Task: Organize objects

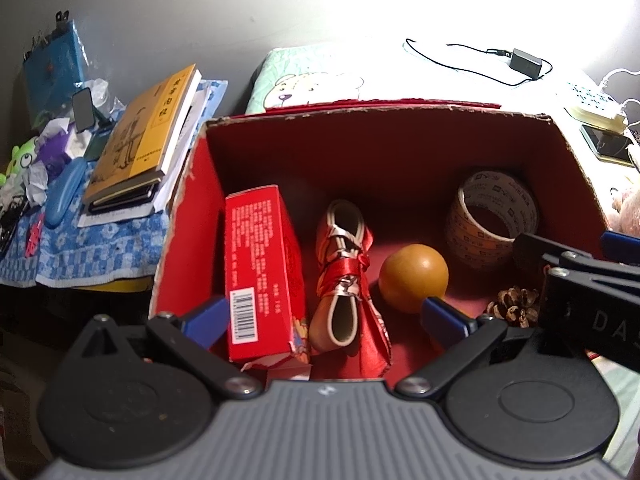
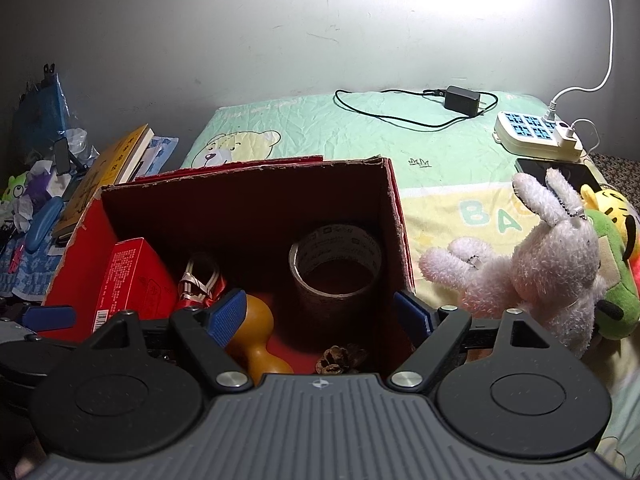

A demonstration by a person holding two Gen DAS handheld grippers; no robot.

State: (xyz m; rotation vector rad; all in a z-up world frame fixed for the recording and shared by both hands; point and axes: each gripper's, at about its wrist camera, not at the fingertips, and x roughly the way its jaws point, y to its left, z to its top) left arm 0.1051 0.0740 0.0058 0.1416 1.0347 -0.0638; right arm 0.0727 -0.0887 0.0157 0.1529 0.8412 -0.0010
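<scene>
An open red cardboard box (image 1: pixel 188 216) (image 2: pixel 80 248) stands on the bed. Inside lie a red carton (image 1: pixel 260 272) (image 2: pixel 132 280), a red fabric bundle (image 1: pixel 344 276) (image 2: pixel 200 284), a tan gourd (image 1: pixel 414 278) (image 2: pixel 256 340), a roll of tape (image 1: pixel 492 220) (image 2: pixel 336 264) and a pine cone (image 1: pixel 516 306) (image 2: pixel 340 358). My left gripper (image 1: pixel 324 318) is open and empty above the box's near side. My right gripper (image 2: pixel 320 312) is open and empty over the box's near right corner; it also shows at the right in the left wrist view (image 1: pixel 580 268).
Plush toys (image 2: pixel 552 256) lie right of the box on the bedspread. A power strip (image 2: pixel 536 136), a phone (image 2: pixel 560 170) and a charger with cable (image 2: pixel 460 100) lie behind. Books (image 1: pixel 140 140) and clutter sit on a blue cloth at the left.
</scene>
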